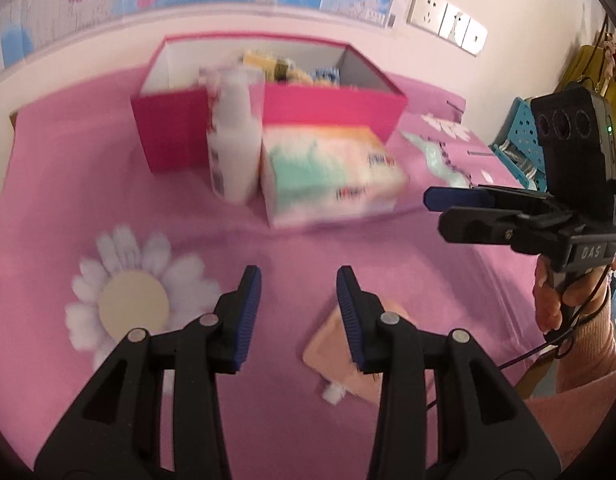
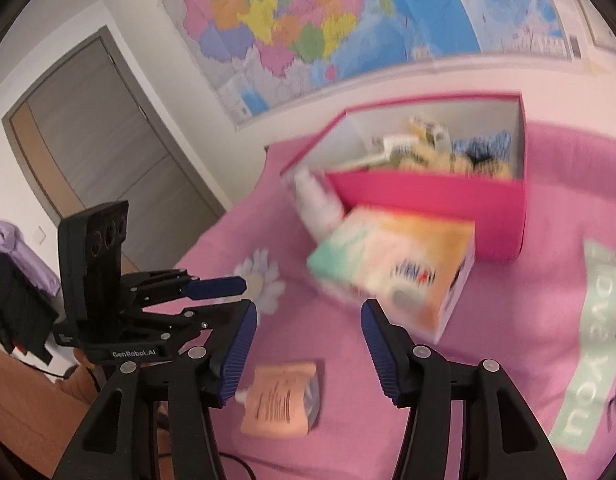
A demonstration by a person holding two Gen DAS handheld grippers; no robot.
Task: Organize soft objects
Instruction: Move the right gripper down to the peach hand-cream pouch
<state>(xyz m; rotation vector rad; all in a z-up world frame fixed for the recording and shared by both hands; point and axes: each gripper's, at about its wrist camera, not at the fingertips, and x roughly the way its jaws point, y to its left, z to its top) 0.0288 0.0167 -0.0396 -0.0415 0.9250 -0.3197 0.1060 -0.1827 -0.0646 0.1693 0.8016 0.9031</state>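
My right gripper point(image 2: 308, 344) hangs spread and empty above the peach pouch point(image 2: 282, 400), which lies flat on the pink blanket point(image 2: 507, 340) near the tissue pack point(image 2: 395, 268). I judge it light, floppy and slick, best pinched across its sides. Its spout end points toward my left gripper point(image 1: 299, 312), also spread and empty.

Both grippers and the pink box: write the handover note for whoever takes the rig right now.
Left gripper: open, empty, above the pink blanket.
Right gripper: open, empty, above the peach pouch.
Pink box: open at the back of the blanket, several items already inside, too blurred to name.
Outside it: white bottle standing against the box front, tissue pack beside the bottle, the pouch lying flat nearest the grippers.
Left to do: likely the pouch first, then the tissue pack and the bottle.
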